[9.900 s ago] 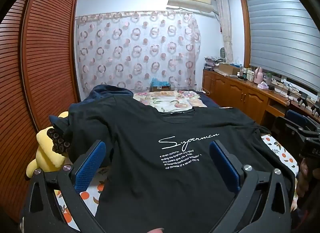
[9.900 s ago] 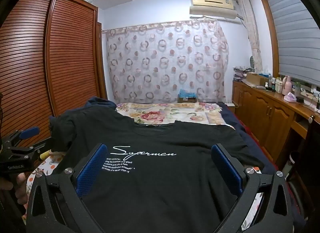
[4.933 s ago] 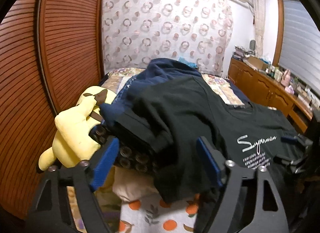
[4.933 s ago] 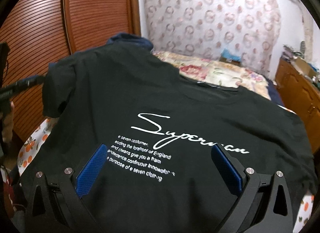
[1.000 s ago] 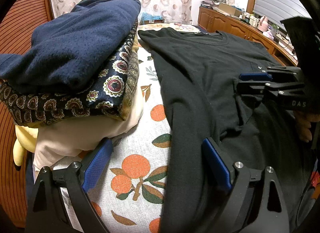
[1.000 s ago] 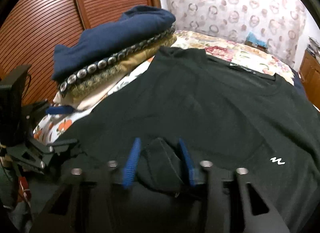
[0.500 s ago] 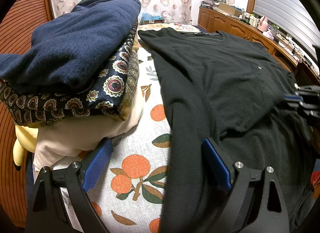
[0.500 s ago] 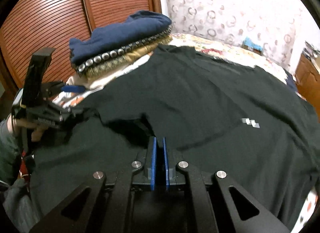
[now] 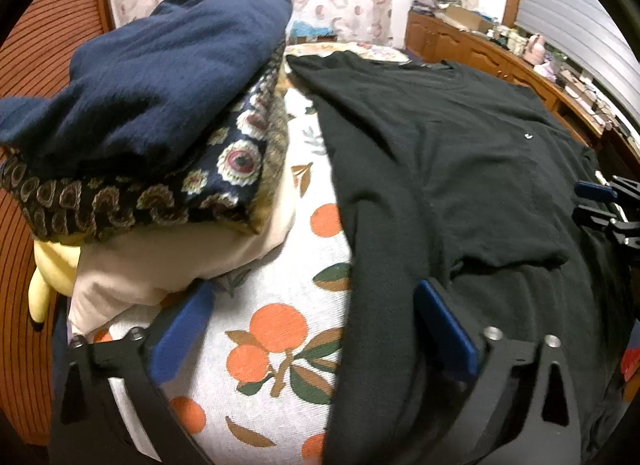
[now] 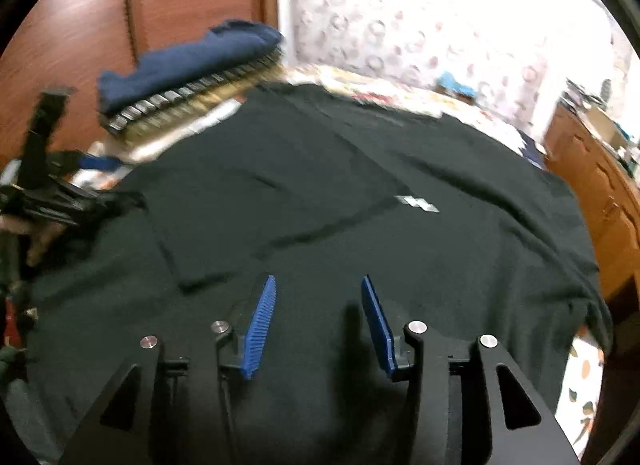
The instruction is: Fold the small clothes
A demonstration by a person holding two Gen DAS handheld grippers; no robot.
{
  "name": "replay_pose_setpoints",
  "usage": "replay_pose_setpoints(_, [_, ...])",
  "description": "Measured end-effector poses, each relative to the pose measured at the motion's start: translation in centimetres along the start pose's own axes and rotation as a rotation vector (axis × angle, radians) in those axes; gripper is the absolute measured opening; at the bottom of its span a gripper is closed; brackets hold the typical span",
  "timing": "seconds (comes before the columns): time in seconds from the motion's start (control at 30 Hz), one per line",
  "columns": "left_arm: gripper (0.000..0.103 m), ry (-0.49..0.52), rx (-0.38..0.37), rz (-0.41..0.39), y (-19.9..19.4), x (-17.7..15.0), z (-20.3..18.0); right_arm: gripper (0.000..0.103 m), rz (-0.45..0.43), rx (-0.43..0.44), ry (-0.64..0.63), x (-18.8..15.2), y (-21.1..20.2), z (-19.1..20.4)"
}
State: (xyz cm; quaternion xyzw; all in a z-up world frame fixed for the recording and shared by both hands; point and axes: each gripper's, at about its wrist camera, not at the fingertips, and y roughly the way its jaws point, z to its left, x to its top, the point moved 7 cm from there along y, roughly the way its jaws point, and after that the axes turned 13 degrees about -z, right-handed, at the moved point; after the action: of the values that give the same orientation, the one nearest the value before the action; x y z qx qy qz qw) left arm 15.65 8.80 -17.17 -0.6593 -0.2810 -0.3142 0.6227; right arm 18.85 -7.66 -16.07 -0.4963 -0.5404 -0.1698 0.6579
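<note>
The black T-shirt [image 10: 360,185] lies flat on the bed [image 9: 280,265]. Above it, the left gripper [image 9: 312,325] and the right gripper [image 10: 318,325] are both opening their fingers, pinching nothing.

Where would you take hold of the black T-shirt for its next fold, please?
Probably the black T-shirt at its unfolded sleeve edge, coming from that outer side with the right gripper, whose jaws are opening with nothing between them. The opposite side already lies folded over the body, and this edge lies flat and reachable.
</note>
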Motion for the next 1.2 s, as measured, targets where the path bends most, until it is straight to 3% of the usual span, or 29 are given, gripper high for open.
replay_pose_setpoints(0.07, [0.103,0.002,0.0,0.002,0.0,0.0,0.0,0.054,0.034,-0.049,-0.005,-1.0,0.5,-1.0])
replay_pose_setpoints(0.17, [0.103,0.001,0.001,0.003,0.0,0.0,-0.1,0.063,0.024,-0.051,0.032,-1.2,0.4,-1.5])
replay_pose_setpoints(0.3, [0.103,0.0,0.003,0.003,0.0,0.0,-0.1,0.082,0.031,-0.087,0.019,-1.3,0.5,-1.3])
replay_pose_setpoints(0.4, [0.103,0.0,0.004,0.004,-0.1,0.0,-0.1,0.087,0.042,-0.102,0.043,-1.4,0.6,-1.8])
replay_pose_setpoints(0.47, [0.103,0.0,0.02,0.001,-0.1,0.0,0.0,0.088,0.048,-0.097,0.063,-1.4,0.9,-1.9])
replay_pose_setpoints(0.53, [0.103,-0.001,0.092,-0.025,-0.5,0.3,0.6,0.089,0.049,-0.097,0.063,-1.4,0.9,-1.7])
replay_pose_setpoints(0.7, [0.103,-0.057,0.061,-0.099,-2.4,1.4,1.0,0.089,0.052,-0.109,0.039,-1.4,0.2,-1.5])
replay_pose_setpoints(0.8, [0.103,-0.052,0.08,-0.166,-4.0,2.6,0.5,0.089,0.053,-0.091,0.092,-1.2,-0.9,-2.6])
replay_pose_setpoints(0.97, [0.103,-0.031,0.023,-0.275,-6.3,4.8,-2.3,0.089,-0.01,-0.227,0.1,-0.8,-4.4,-7.7])
replay_pose_setpoints(1.2, [0.103,0.021,-0.072,-0.306,-7.0,6.8,-7.4,0.089,-0.056,-0.389,0.188,-2.0,-8.3,-16.9])
